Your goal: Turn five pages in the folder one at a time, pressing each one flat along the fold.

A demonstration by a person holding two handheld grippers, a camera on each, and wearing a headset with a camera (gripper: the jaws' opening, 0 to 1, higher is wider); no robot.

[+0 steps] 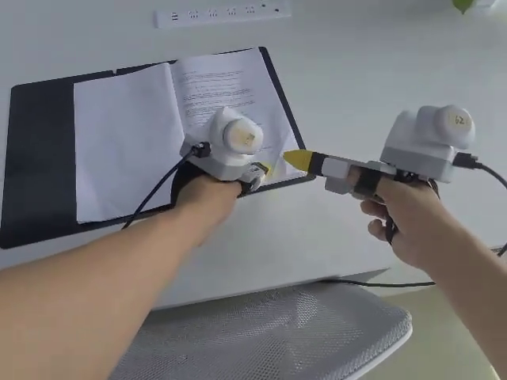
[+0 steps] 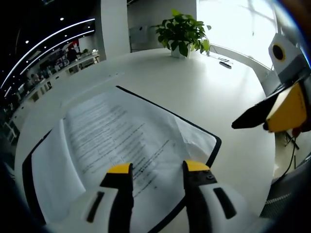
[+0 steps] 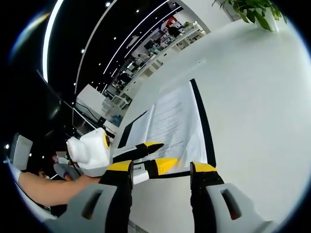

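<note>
On the white table (image 1: 372, 87), the open folder (image 1: 40, 158) lies beneath the left gripper (image 2: 158, 167), fingers parted and empty; the right gripper (image 3: 160, 166), likewise released, is just right.

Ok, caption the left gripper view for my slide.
Open left gripper above the printed page in the folder; right gripper alongside.

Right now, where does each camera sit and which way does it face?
Head view: on the headset, looking forward and down at the open folder on the white table; both forearms show, holding the left gripper and right gripper.
Left gripper view: on the left gripper, facing along its open jaws over the printed page towards a plant.
Right gripper view: on the right gripper, facing across the table at the folder; a forearm shows at left.
Shared: each gripper view catches the other gripper; all show the folder.
</note>
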